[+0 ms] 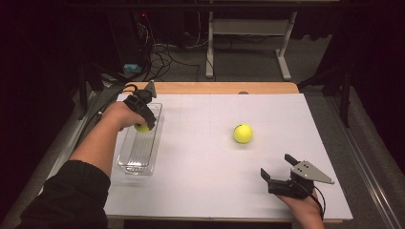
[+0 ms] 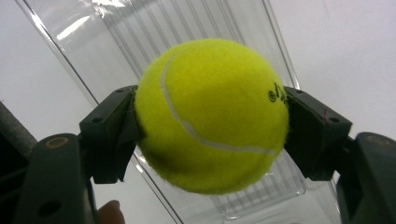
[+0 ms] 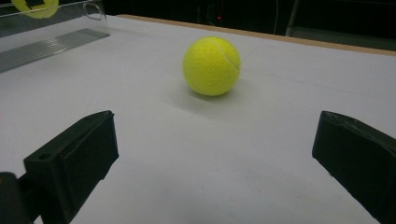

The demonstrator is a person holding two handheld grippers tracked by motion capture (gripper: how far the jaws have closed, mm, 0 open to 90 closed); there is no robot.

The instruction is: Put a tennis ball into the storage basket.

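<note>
The left claw (image 1: 143, 125) pinched a tennis ball (image 2: 211, 115) above the clear tray (image 1: 138, 160); the right claw (image 1: 278, 168) stood spread, a second tennis ball (image 1: 243, 133) lying unobstructed on the desk (image 1: 205, 181).

A clear tray (image 1: 139, 160) lies at the left of the white table (image 1: 200, 181). Above the tray, the left gripper (image 1: 143, 125) holds a tennis ball (image 2: 210, 116) between its jaws. A second tennis ball (image 1: 243, 133) rests on the table, well right of the tray. The right gripper (image 1: 278, 167) sits nearer the front edge, right of that ball.
</note>
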